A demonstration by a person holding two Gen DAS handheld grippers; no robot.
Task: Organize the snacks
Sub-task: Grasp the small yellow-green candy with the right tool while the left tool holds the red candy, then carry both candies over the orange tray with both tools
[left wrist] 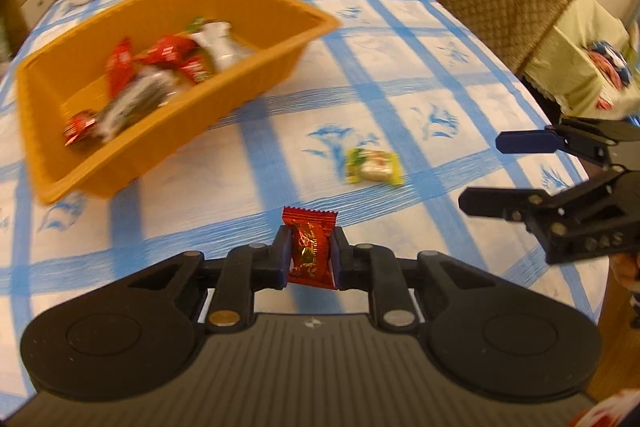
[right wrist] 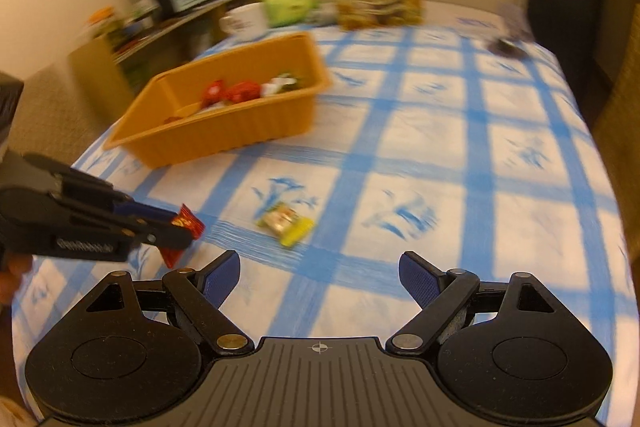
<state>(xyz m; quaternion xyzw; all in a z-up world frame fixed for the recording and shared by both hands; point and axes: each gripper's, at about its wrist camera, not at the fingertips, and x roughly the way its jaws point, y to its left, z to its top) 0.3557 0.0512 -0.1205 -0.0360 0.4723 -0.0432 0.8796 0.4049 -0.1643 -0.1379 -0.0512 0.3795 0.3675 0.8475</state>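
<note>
The left tool pinches a red candy by its middle above the desk, short of the orange bin; the slick wrapper could slip out before reaching it. The right tool, spread and empty, points toward the yellow-green candy lying loose, which may skid when the fingers close.

A small red foil-wrapped candy with gold print is clamped upright between the blue-padded jaws of the black left gripper, above a white tablecloth checked in blue. A yellow-and-green wrapped sweet is seen lying on the cloth just beyond, and the black right gripper is held spread wide at the right edge. An orange ribbed plastic tub, blurred, is shown at the left with red and silver wrapped snacks inside
</note>
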